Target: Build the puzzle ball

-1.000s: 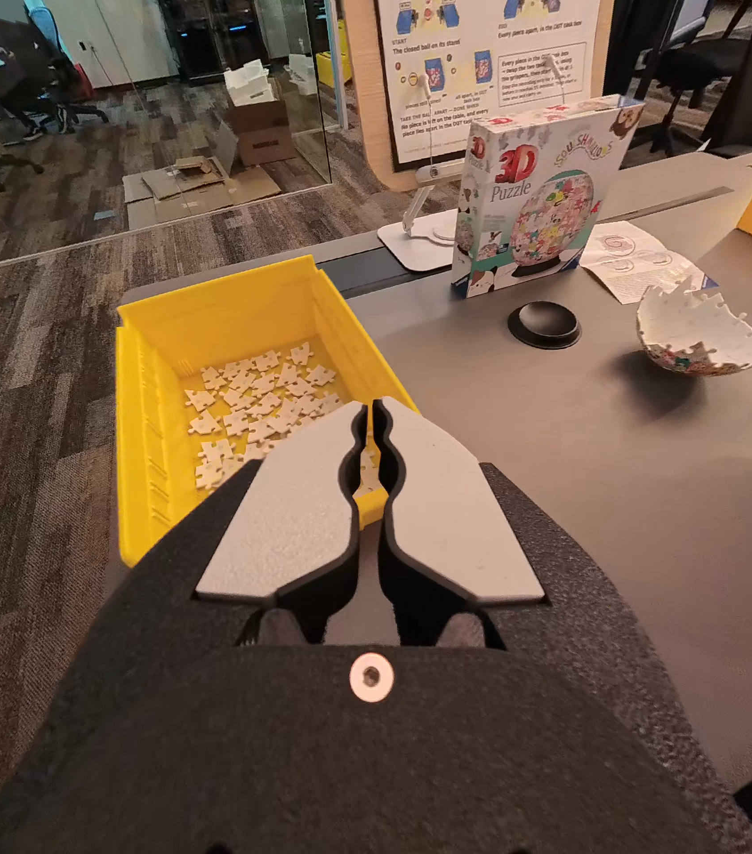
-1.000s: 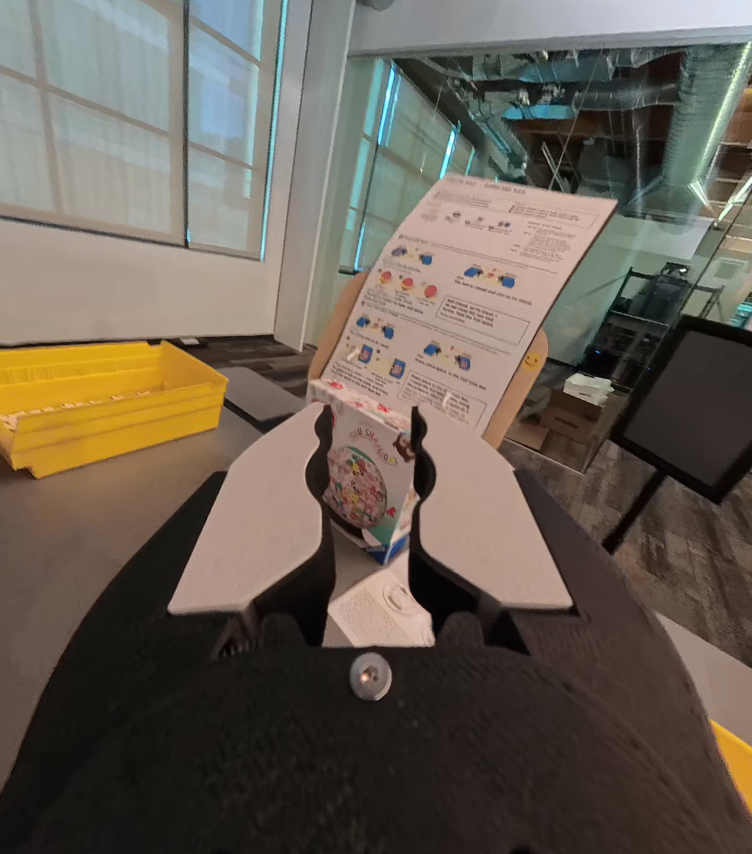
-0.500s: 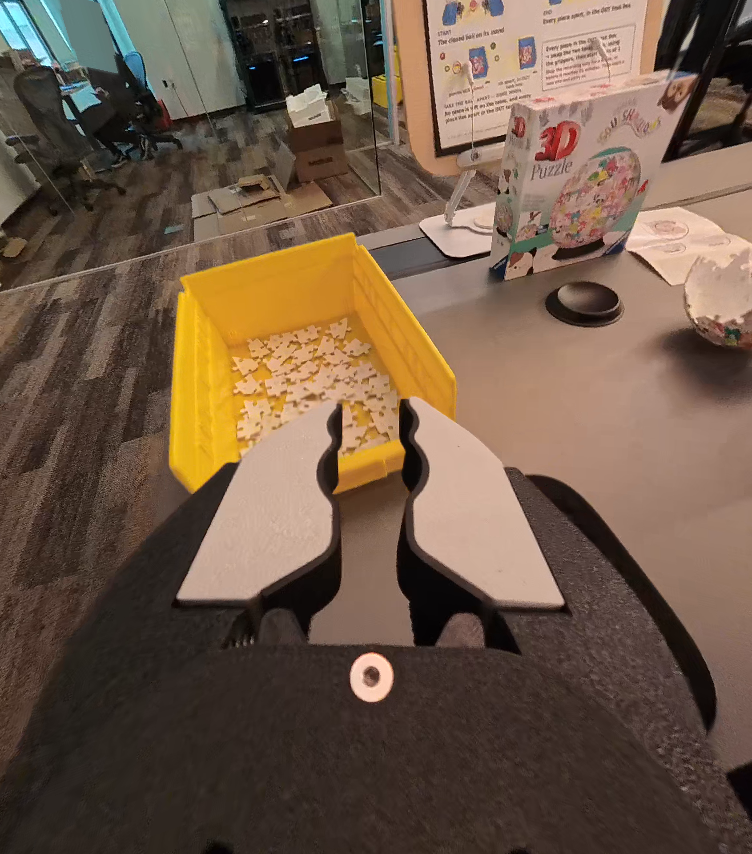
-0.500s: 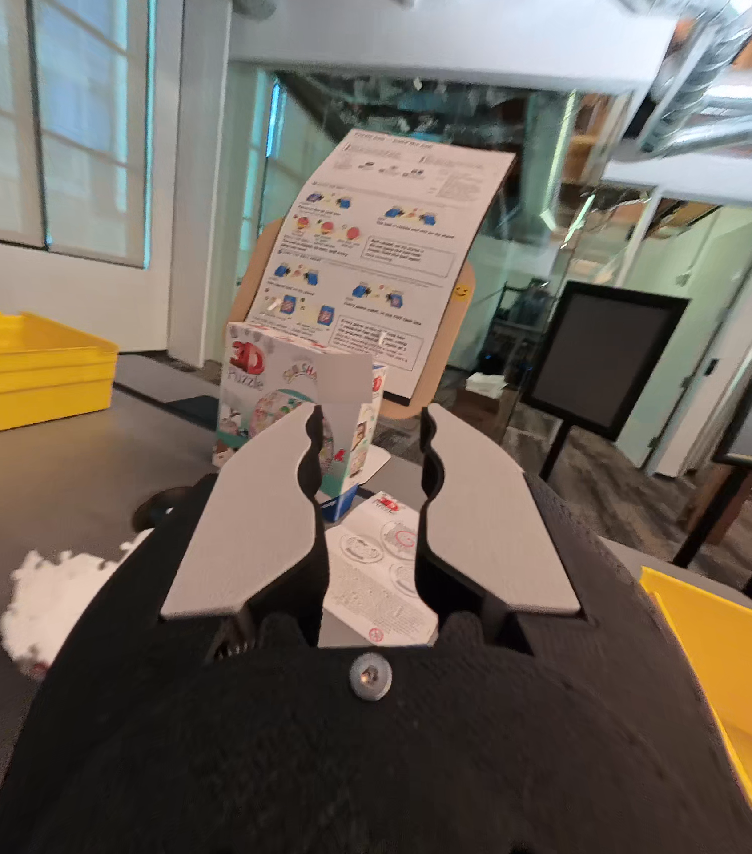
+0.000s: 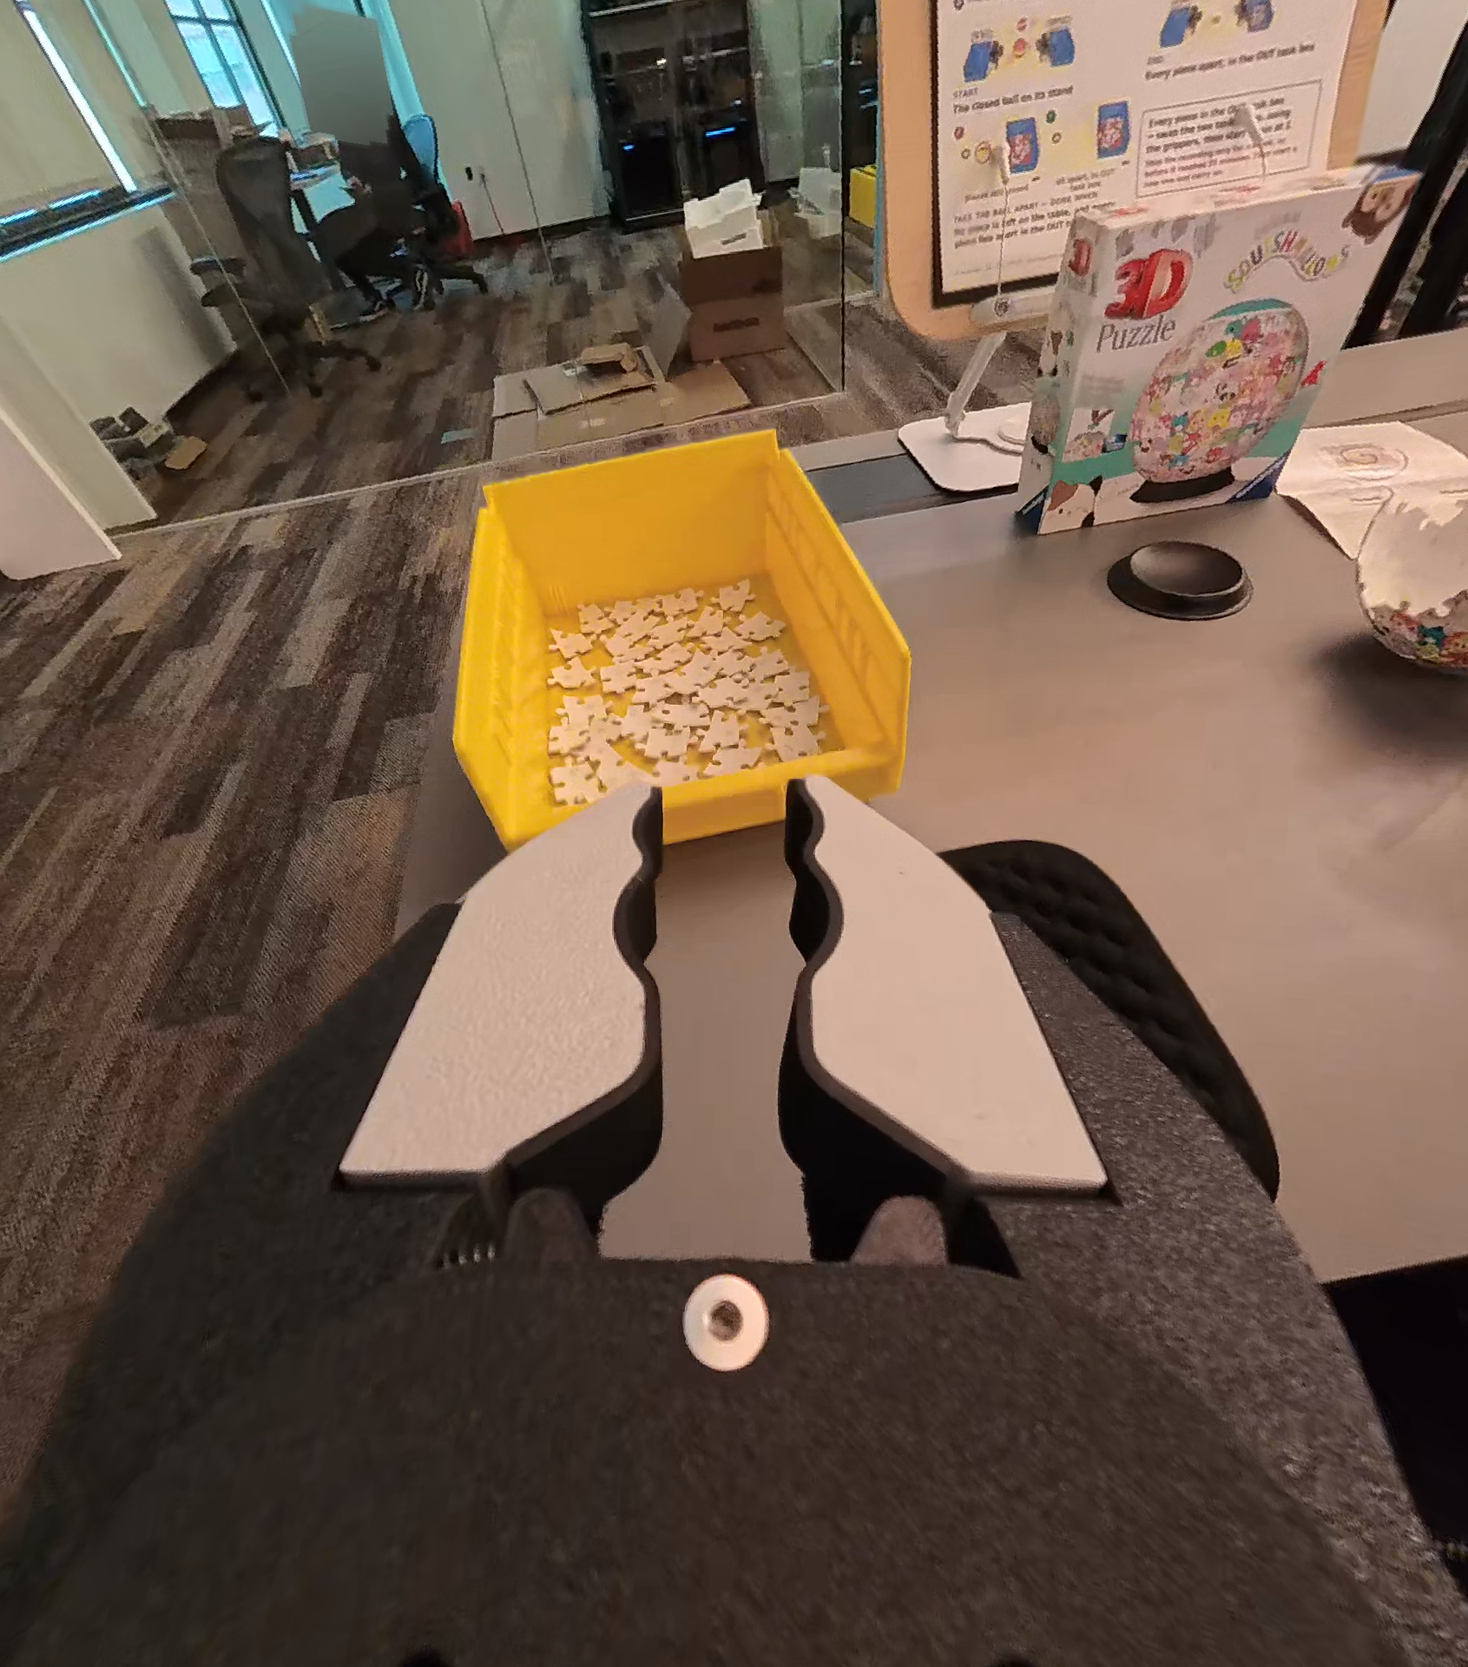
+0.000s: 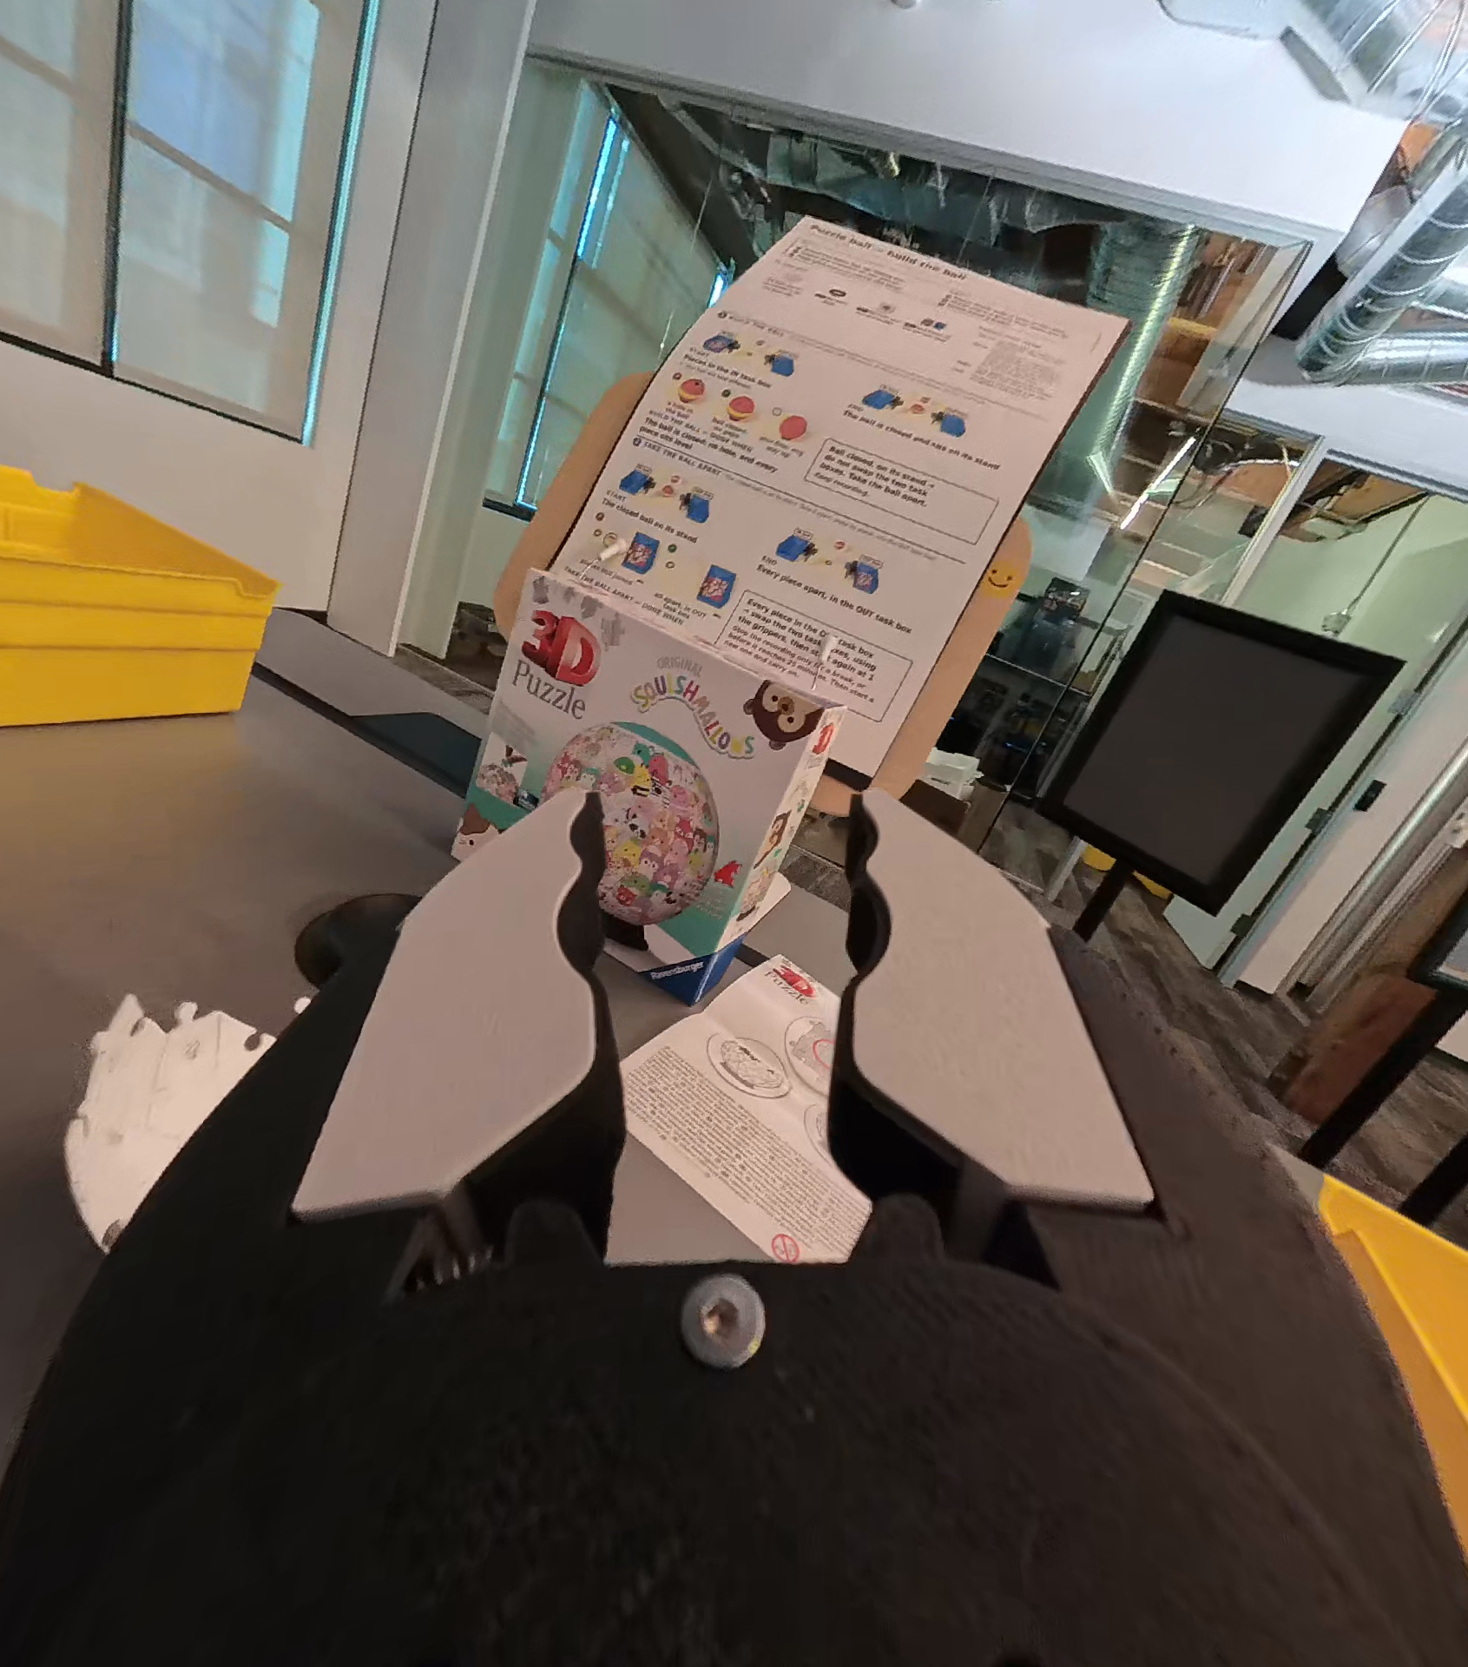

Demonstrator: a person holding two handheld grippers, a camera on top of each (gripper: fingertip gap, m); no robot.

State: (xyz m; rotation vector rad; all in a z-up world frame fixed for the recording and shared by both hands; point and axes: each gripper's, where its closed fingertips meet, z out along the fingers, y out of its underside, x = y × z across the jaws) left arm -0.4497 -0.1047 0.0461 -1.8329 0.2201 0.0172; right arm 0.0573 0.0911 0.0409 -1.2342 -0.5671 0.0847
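Hovering left gripper (image 5: 723, 794) parted, empty | pieces (image 5: 680, 690) in bin (image 5: 838, 577) just ahead | right gripper (image 6: 725, 812) wide, empty | half-ball (image 6: 157, 1096) seemingly lower-left

Yellow bin (image 5: 838, 631), white puzzle pieces (image 5: 676, 686), grey table (image 5: 1118, 812).

The right tool (image 6: 721, 816) hides most of the half-built puzzle ball (image 6: 153, 1091)

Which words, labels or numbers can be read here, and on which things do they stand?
I do not copy out writing, but these things bear it:
puzzle box: large title and brand marks, legible.
instruction board: headings legible, small print blurred.
paper leaflet: print too small to read.
yellow bin: none visible.
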